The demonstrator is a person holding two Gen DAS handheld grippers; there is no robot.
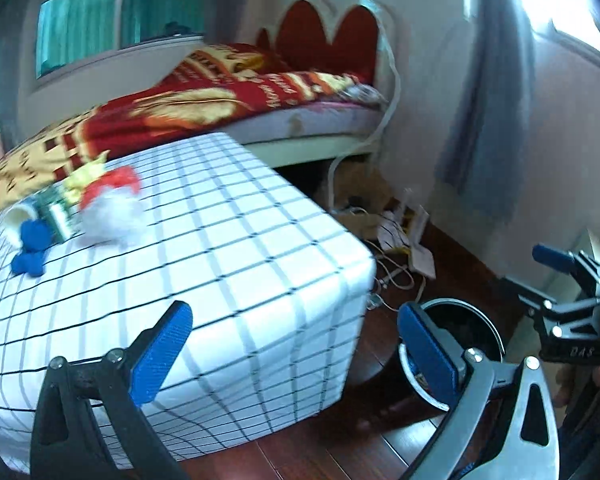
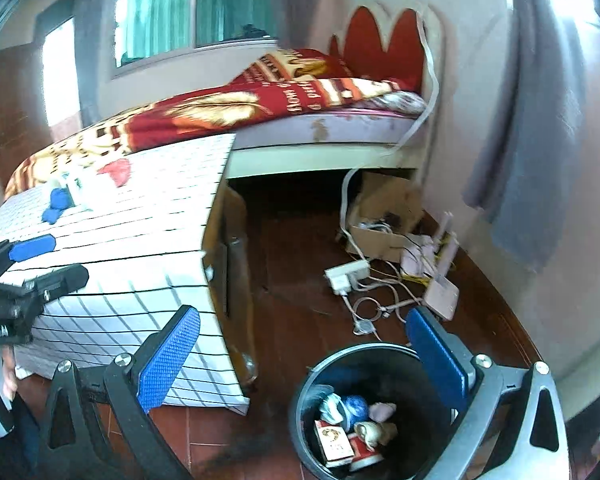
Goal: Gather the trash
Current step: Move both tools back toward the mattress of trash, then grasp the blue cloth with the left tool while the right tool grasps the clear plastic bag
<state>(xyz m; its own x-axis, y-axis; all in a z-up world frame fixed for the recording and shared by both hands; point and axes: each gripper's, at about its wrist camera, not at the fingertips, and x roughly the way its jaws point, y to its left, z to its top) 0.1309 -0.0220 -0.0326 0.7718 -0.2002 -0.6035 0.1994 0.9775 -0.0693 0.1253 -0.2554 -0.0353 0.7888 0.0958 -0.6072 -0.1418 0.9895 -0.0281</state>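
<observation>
Trash lies at the far left of the checked table [image 1: 228, 264]: a white fluffy wad with red [image 1: 112, 212], blue crumpled pieces [image 1: 32, 248], a green-and-white can on its side [image 1: 54, 216] and a yellow wrapper [image 1: 84, 176]. My left gripper [image 1: 296, 348] is open and empty above the table's near corner, well short of the pile. On the floor stands the black bin [image 2: 300, 420], holding a red-and-white packet [image 2: 332, 440], a blue ball [image 2: 356, 404] and other scraps. My right gripper [image 2: 304, 356] hangs open and empty above the bin.
A bed with a red blanket [image 2: 228, 108] stands behind the table. On the wooden floor to the right lie a cardboard box [image 2: 384, 216], a power strip [image 2: 346, 274], tangled cables [image 2: 376, 304] and a pink router [image 2: 442, 292]. A grey curtain [image 2: 536, 140] hangs at the right wall.
</observation>
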